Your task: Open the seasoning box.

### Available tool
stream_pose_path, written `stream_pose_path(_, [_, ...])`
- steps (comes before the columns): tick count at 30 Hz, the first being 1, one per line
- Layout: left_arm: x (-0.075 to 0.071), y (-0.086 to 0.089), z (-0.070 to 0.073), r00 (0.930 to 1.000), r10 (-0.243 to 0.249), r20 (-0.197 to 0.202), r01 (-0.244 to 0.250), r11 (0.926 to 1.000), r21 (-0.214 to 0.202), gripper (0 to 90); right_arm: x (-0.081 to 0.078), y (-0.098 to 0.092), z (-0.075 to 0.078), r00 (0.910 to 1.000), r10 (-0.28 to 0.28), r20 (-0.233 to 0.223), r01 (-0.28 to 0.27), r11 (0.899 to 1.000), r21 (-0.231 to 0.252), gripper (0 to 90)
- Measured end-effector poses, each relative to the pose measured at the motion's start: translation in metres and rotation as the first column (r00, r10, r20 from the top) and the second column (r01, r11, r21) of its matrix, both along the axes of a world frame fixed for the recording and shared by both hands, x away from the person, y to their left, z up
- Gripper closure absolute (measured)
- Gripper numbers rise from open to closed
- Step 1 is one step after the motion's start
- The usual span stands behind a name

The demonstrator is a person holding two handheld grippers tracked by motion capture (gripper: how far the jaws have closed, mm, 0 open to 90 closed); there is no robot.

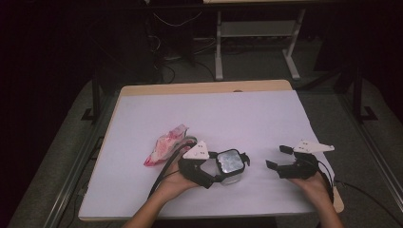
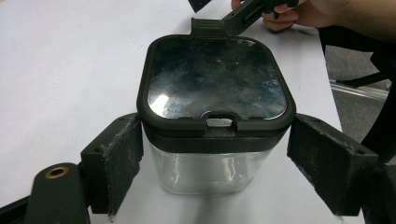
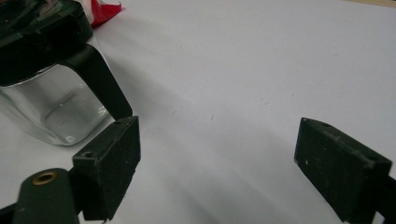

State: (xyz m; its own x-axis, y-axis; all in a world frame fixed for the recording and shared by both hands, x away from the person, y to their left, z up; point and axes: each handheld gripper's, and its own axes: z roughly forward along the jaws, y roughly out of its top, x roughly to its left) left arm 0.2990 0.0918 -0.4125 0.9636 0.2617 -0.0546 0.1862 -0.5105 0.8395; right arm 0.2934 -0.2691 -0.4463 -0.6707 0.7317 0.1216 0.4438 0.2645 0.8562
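A clear container with a black lid point(image 1: 231, 161) stands on the white table cover point(image 1: 214, 114) near the front. My left gripper point(image 1: 227, 170) reaches around it from the left. In the left gripper view the container point(image 2: 215, 93) stands between the jaws, and both pads point(image 2: 123, 154) touch the front corners of the lid's rim. My right gripper point(image 1: 278, 156) rests to the right of the container, open, with nothing between its jaws point(image 3: 215, 154). The right gripper view has the container point(image 3: 51, 102) at its left edge.
A crumpled pink and white packet point(image 1: 166, 145) lies just left of the left hand; its red corner point(image 3: 105, 9) peeks out behind the container. The wooden table edge point(image 1: 204, 88) runs along the back, with desk legs point(image 1: 218, 42) and cables beyond.
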Motion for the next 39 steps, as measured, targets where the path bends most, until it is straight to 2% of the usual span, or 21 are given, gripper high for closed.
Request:
stream_pose_path(6, [0.0, 0.001, 0.004, 0.9999, -0.003, 0.015, 0.003, 1.0, -0.005, 19.8, -0.001, -0.002, 0.0, 1.0, -0.009, 0.001, 0.009, 1.0, 0.0, 14.1])
stream_pose_path(20, [-0.002, 0.005, 0.015, 0.9998, -0.008, 0.018, 0.009, 0.9983, -0.057, 24.5, 0.0, 0.0, -0.002, 0.9999, -0.005, -0.009, 0.005, 1.0, -0.009, 14.2])
stream_pose_path(22, [-0.002, 0.005, 0.015, 0.9998, -0.014, 0.014, 0.014, 0.9977, -0.067, 25.8, -0.001, 0.0, -0.002, 1.0, -0.006, -0.007, 0.005, 1.0, -0.007, 14.2])
stream_pose_path(23, [-0.003, 0.005, 0.016, 0.9998, -0.017, 0.012, 0.017, 0.997, -0.076, 29.2, 0.0, -0.001, -0.001, 1.0, -0.002, -0.007, 0.002, 1.0, -0.01, 14.2])
stream_pose_path(24, [-0.002, 0.004, 0.016, 0.9994, -0.023, 0.028, 0.025, 0.9974, -0.067, 29.6, 0.0, 0.0, -0.002, 1.0, -0.001, -0.008, 0.001, 1.0, -0.01, 14.2])
stream_pose_path(26, [-0.003, 0.004, 0.016, 0.9993, -0.021, 0.032, 0.023, 0.9978, -0.062, 31.1, 0.0, 0.0, -0.002, 1.0, -0.001, -0.009, 0.001, 1.0, -0.009, 14.2])
stream_pose_path(34, [-0.001, 0.002, 0.016, 0.9981, -0.006, 0.062, 0.01, 0.9979, -0.064, 49.8, 0.0, -0.001, -0.002, 1.0, -0.001, -0.008, 0.001, 1.0, -0.007, 14.2])
stream_pose_path(36, [0.0, 0.001, 0.016, 0.9986, -0.005, 0.053, 0.009, 0.9975, -0.07, 55.3, 0.0, 0.0, -0.002, 1.0, -0.001, -0.008, 0.001, 1.0, -0.008, 14.2])
stream_pose_path(39, [0.0, 0.0, 0.018, 0.9984, 0.002, 0.057, 0.002, 0.9974, -0.072, 71.1, -0.001, 0.0, -0.002, 1.0, -0.001, -0.009, 0.001, 1.0, -0.006, 14.2])
